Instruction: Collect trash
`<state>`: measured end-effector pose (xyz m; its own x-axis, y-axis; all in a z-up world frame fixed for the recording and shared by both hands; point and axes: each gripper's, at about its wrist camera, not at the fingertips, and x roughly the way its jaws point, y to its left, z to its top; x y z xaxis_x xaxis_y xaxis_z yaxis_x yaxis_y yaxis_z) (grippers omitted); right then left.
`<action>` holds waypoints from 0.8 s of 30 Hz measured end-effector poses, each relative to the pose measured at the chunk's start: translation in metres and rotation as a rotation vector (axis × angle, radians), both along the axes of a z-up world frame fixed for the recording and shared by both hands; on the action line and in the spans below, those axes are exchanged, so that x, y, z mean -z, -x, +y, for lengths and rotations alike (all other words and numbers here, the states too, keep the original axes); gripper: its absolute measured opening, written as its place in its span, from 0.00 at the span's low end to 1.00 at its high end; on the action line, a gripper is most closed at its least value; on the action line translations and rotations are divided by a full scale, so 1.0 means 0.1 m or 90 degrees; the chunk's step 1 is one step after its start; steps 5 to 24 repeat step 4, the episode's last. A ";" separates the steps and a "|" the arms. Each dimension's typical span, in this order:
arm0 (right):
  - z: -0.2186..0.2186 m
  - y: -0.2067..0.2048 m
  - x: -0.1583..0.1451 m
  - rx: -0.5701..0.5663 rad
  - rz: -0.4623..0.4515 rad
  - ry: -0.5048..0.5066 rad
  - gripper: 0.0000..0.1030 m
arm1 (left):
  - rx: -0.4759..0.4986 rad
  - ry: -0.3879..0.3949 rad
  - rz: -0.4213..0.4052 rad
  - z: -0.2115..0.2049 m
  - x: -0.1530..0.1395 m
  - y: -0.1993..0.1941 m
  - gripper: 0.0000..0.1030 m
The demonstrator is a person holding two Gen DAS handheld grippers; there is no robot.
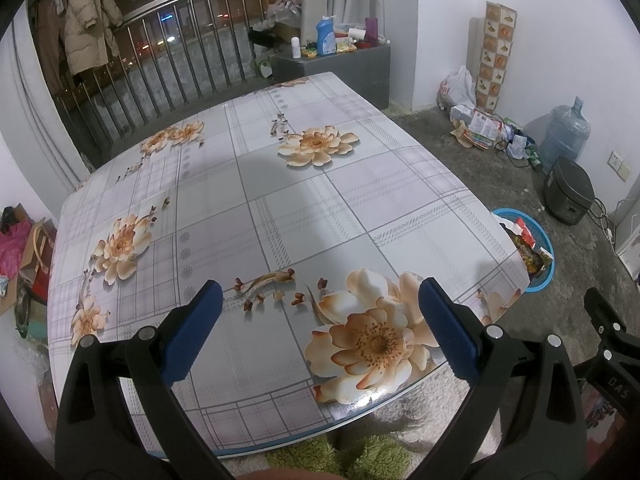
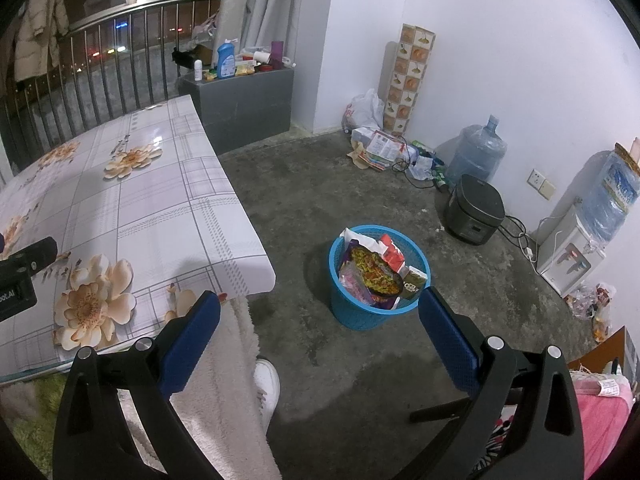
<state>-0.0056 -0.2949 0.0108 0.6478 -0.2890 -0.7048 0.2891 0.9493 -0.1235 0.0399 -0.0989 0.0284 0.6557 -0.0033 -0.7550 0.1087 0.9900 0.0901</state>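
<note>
Both jaws stand wide apart, holding nothing: the left gripper [image 1: 320, 300] hangs over the flowered table [image 1: 280, 208], the right gripper [image 2: 320, 312] over the floor. Just beyond, a blue basket [image 2: 362, 312] beside the table holds wrappers [image 2: 374, 270], perhaps snack packets.

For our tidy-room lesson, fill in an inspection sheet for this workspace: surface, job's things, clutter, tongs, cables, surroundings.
Surface: flowered table, nothing seen on it.
Job's things: blue basket on the floor, full of wrappers.
Clutter: bags and papers by the wall.
Tongs: left tongs open, empty; right tongs open, empty.
Cables: cords near the rice cooker.
Surroundings: water jug, water dispenser, railing.
</note>
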 end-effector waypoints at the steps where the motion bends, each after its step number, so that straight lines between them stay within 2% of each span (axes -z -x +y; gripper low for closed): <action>1: 0.00 0.00 0.00 0.000 0.000 0.000 0.94 | -0.001 0.000 0.000 0.01 0.00 0.01 0.91; 24: 0.00 0.00 0.00 0.000 0.000 0.000 0.94 | -0.002 0.001 0.001 0.05 0.02 0.03 0.91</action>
